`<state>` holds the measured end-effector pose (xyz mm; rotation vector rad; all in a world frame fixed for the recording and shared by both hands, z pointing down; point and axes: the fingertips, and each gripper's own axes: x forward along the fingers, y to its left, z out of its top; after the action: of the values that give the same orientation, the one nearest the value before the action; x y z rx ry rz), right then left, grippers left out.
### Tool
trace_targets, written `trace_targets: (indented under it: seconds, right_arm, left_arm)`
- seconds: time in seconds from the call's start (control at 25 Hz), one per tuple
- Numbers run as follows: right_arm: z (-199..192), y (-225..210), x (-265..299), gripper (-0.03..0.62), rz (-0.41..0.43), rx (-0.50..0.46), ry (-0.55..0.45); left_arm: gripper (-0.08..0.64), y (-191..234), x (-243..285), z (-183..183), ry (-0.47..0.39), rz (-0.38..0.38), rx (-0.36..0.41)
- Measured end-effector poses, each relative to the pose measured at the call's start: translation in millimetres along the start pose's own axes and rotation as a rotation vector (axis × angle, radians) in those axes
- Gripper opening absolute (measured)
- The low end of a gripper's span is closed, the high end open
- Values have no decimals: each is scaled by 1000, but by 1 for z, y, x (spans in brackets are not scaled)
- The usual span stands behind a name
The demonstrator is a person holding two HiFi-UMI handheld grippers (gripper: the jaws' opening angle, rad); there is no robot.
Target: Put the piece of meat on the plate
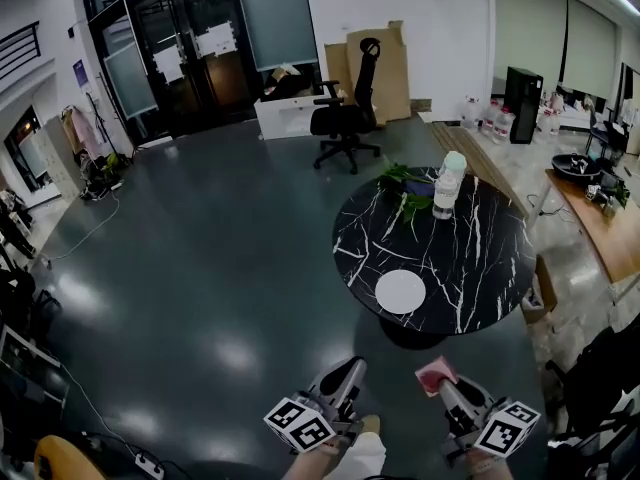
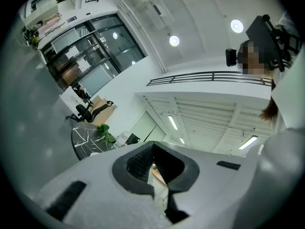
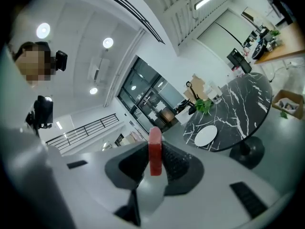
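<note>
Piece of meat [image 1: 435, 374]: clamped in right tool [image 1: 447, 386], short of counter [image 1: 470, 258]. Plate [image 1: 401, 291]: bare, at its 11 o'clock. Left tool [image 1: 352, 368]: closed, empty. Placing outstanding.

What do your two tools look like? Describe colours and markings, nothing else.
The left tool and right tool are light grey, with dark ribbed pads inside. Each carries a white cube bearing black square markers.
</note>
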<state>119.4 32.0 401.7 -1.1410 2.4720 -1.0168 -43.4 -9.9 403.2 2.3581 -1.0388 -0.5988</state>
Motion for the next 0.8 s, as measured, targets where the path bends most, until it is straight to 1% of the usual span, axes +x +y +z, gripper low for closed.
trace_targets:
  seconds: [0.08, 0.24, 0.44, 0.6, 0.8]
  right_arm:
    - [8, -11, 22, 83, -19, 14, 3]
    - [13, -27, 67, 83, -28, 33, 34]
    - [20, -48, 108, 83, -45, 39, 62]
    - [24, -66, 134, 83, -59, 43, 62]
    - [23, -91, 151, 83, -86, 67, 96]
  left_arm:
    - [8, 16, 20, 6, 21, 5, 5]
    - [8, 59, 43, 11, 49, 14, 14]
    - [9, 95, 69, 17, 65, 16, -48]
    - [9, 119, 89, 10, 100, -1, -32]
    - [9, 141, 112, -7, 133, 9, -37]
